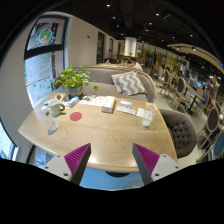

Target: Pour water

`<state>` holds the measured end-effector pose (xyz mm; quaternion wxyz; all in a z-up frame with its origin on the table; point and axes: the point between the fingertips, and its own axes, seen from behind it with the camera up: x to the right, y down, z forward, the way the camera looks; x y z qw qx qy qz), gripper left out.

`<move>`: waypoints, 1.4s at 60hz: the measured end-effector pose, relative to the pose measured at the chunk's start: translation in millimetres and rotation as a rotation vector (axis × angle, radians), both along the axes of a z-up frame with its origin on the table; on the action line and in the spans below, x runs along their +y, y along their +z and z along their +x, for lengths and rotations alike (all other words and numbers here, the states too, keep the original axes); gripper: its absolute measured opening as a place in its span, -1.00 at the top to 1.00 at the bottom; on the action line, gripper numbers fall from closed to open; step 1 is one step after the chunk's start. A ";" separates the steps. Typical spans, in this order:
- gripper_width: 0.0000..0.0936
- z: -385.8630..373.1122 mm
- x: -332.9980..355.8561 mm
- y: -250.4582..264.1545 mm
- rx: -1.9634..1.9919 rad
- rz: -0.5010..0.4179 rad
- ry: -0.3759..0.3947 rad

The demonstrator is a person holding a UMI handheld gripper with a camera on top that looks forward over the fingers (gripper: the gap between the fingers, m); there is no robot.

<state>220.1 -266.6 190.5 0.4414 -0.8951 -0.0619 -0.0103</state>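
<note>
My gripper (112,160) is open and empty, its two magenta-padded fingers (76,157) spread wide above the near edge of a round wooden table (100,135). Far ahead on the table's left side stand a small clear glass (51,126), a red coaster (75,116) and a pale green kettle-like vessel (57,107). Nothing is between the fingers.
A potted plant (72,80) stands at the table's back left. White boxes and papers (125,106) lie at the back, and a white object (147,117) sits to the right. A sofa with a cushion (128,83) is behind, and a dark chair (180,128) to the right.
</note>
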 end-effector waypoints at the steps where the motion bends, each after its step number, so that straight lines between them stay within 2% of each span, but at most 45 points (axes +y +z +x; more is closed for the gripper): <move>1: -0.83 -0.9 -0.5 -0.9 0.002 -0.002 0.000; 19: -0.83 -70.3 -22.5 -36.1 0.013 -0.058 0.011; 40: -0.84 -258.5 -21.5 -87.3 0.046 -0.077 0.032; 52: -0.84 -353.2 33.5 -97.9 0.139 0.003 0.005; 68: -0.83 -385.3 139.3 -130.7 0.133 0.100 -0.092; 76: -0.69 -376.9 175.5 -148.4 0.099 0.121 -0.154; 82: -0.40 -376.6 190.4 -158.8 0.080 0.123 -0.158; 84: -0.22 -377.2 194.0 -162.4 0.069 0.125 -0.152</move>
